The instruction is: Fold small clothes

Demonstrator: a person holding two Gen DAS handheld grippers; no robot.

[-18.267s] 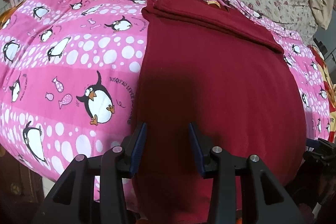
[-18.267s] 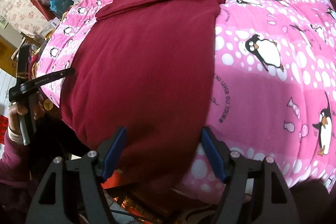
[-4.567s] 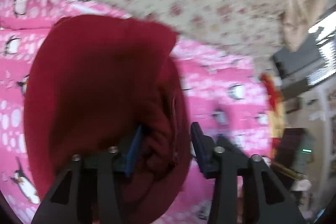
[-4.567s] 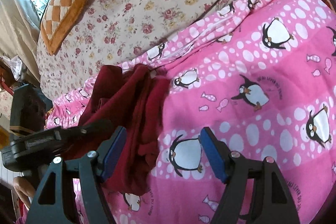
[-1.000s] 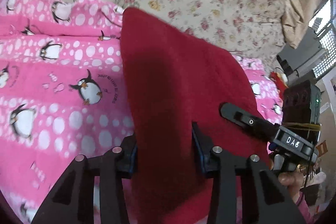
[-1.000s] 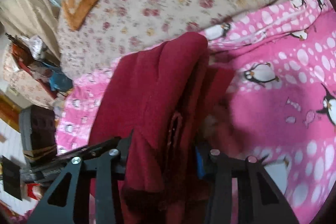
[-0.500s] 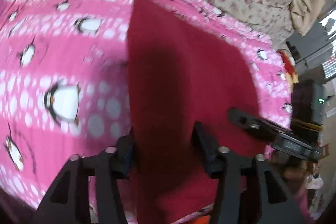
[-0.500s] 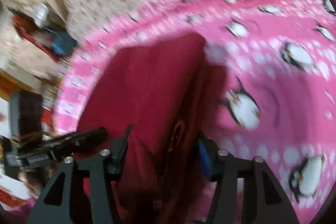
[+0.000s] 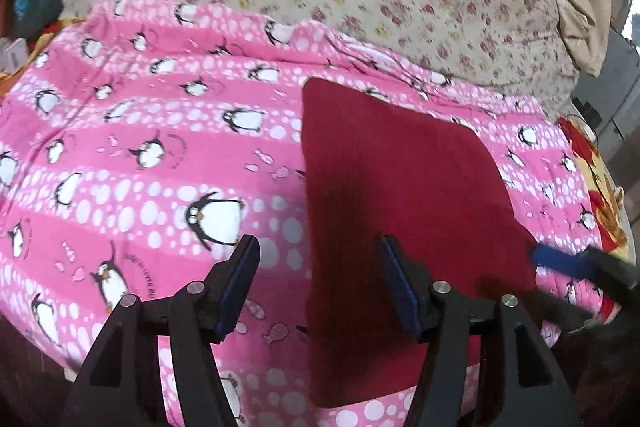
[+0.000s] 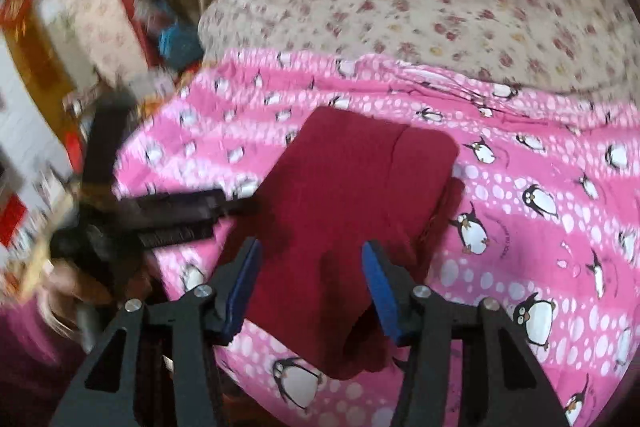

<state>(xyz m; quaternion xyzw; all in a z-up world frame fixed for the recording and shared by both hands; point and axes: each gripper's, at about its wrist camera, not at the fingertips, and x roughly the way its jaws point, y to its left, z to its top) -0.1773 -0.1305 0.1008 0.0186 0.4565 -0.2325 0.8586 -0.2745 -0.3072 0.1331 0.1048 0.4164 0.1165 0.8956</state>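
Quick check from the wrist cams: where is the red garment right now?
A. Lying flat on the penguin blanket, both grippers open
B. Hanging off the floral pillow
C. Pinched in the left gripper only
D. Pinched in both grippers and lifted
A: the red garment lies flat on the penguin blanket, and both the left gripper and right gripper show wide-open jaws holding nothing.

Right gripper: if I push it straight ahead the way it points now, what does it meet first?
Most likely the folded red garment. The right gripper is open with the cloth lying between and beyond its fingers on the pink penguin blanket. How high it hovers above is unclear.
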